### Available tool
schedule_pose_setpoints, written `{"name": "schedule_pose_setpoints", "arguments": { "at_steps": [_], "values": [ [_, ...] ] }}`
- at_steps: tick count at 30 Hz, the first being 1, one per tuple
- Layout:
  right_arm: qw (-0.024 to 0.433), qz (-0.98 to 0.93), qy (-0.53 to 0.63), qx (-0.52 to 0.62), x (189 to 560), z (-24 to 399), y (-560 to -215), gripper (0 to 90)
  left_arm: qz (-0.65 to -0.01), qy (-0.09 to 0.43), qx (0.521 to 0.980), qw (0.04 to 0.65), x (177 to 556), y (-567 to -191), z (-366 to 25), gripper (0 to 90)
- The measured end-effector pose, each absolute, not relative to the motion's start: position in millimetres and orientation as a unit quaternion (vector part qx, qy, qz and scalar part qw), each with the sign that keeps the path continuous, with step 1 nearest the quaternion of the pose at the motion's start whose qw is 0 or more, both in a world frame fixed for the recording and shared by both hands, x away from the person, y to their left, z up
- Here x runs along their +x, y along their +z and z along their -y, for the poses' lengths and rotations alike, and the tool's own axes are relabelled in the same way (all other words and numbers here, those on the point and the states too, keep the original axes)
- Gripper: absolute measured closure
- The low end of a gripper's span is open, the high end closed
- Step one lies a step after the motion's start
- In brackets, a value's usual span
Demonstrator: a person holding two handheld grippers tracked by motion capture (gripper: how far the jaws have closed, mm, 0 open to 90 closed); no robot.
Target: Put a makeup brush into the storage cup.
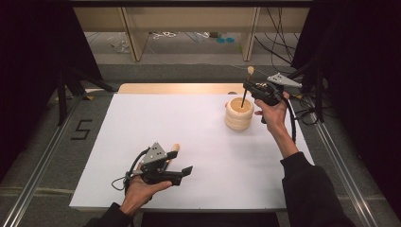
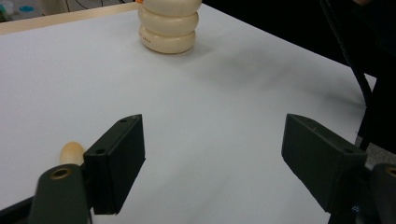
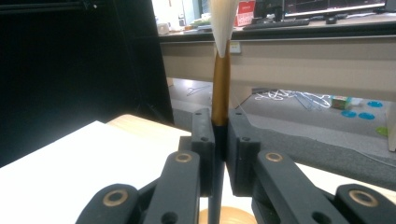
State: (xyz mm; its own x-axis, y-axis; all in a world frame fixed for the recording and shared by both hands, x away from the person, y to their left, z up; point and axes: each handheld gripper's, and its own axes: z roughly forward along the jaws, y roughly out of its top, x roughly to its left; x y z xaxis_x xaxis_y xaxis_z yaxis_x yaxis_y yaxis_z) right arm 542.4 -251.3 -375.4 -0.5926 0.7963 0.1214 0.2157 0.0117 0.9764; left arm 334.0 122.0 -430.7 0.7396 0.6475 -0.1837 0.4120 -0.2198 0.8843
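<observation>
A brush with a dark handle, a gold ferrule (image 3: 221, 88) and pale bristles stands upright, bristles up, with my right gripper (image 3: 220, 126) shut on its handle. In the high view the brush (image 1: 247, 85) hangs over a cream ribbed holder (image 1: 239, 117) at the back right of the table, its lower end at the holder's opening. My left gripper (image 1: 181, 162) rests near the table's front left, open with nothing between its jaws (image 2: 212, 140). A rounded wooden piece (image 1: 174, 147) lies just beside it, also seen as the wooden piece (image 2: 71, 152) by the left jaw. The holder (image 2: 169, 28) stands far ahead.
The white table top (image 1: 189, 127) has a wooden strip along its far edge. Metal rails run along both sides of the table. A shelf frame and loose cables lie on the floor behind. A black cable trails from each gripper.
</observation>
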Motion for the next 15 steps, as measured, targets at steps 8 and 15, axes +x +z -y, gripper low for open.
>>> {"name": "schedule_pose_setpoints", "arguments": {
  "at_steps": [8,15],
  "values": [
    [0.241,-0.669,0.586,0.388,545.7,250.4,-386.6,83.1,-0.34,0.112,0.777,0.517,334.2,-430.9,-122.0,21.4],
    [0.235,-0.672,0.584,0.39,547.5,249.5,-395.3,83.1,-0.343,0.115,0.775,0.518,334.5,-430.8,-122.6,21.7]
  ]
}}
